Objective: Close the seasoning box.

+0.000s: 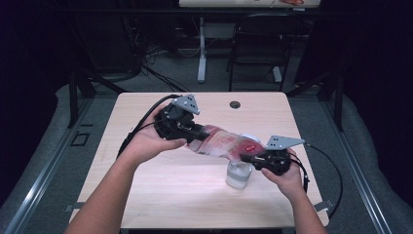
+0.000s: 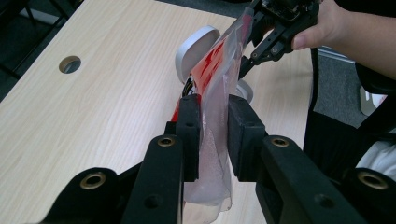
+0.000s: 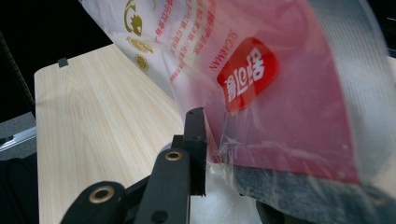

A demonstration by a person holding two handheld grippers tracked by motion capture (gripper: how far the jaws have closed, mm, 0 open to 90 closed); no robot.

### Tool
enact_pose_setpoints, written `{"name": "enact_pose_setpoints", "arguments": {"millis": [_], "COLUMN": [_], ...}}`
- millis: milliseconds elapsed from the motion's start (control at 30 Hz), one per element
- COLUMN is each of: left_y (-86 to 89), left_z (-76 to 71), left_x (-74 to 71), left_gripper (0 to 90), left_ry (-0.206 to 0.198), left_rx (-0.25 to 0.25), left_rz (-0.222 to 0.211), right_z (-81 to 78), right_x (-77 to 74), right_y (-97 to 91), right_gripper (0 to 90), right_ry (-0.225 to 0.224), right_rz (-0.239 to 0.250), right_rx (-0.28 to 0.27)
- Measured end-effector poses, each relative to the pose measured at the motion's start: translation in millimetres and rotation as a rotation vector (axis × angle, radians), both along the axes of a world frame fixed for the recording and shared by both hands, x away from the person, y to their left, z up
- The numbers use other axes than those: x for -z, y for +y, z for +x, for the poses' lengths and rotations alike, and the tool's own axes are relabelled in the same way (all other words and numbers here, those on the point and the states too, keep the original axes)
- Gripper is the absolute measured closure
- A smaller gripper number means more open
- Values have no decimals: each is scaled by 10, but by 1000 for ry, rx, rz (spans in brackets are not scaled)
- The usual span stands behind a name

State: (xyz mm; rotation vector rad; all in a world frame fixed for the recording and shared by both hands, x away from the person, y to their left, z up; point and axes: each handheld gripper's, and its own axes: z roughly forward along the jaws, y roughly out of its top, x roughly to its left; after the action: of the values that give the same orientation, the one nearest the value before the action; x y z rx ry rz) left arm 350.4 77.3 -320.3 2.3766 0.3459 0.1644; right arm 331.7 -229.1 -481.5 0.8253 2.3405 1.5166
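Item: one clear plastic pouch (image 1: 221, 144) with red panels, gold and red print and a white-lettered red label, soft and crinkled, held off the table between my two grippers. Its long axis ran from my left gripper (image 1: 195, 135) down and across to my right gripper (image 1: 246, 158), sloping toward the right one.

Left gripper (image 2: 212, 135), seen along its own jaws: both black pads (image 2: 189, 133) stood close on either side of the pouch's clear, wrinkled end. I judged them clamped on the film, which hung limp below the pads.

Right gripper (image 3: 219, 154): one black jaw pressed against the lower edge of the pouch's red panel; the other jaw was hidden behind the film. From the left gripper view its jaws pinched the far end of the pouch, so I took it as gripping there.

Below: one small translucent white jar (image 1: 239, 175), cylindrical, upright on the table directly under the pouch's right end and just beside my right gripper. A round grey lid-like disc (image 2: 196, 48) stood behind the pouch; what it belonged to I could not tell.

Surface: pale wood-grain laminate table (image 1: 170, 190), smooth, with a round cable hole (image 1: 235, 104) at the far edge.

Judgement: the lower right end lay nearest the jar's mouth, so any tipping would turn on my left hand raising its end.
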Motion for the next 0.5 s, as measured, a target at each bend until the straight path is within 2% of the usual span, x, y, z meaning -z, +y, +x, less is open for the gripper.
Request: {"name": "enact_pose_setpoints", "arguments": {"millis": [500], "left_y": [-20], "left_z": [1], "left_x": [6], "left_gripper": [764], "left_ry": [2], "left_rx": [-1], "left_rz": [-4], "right_z": [6], "right_x": [12], "right_y": [-8], "right_gripper": [786], "right_ry": [2], "right_rz": [-7], "right_rx": [3]}}
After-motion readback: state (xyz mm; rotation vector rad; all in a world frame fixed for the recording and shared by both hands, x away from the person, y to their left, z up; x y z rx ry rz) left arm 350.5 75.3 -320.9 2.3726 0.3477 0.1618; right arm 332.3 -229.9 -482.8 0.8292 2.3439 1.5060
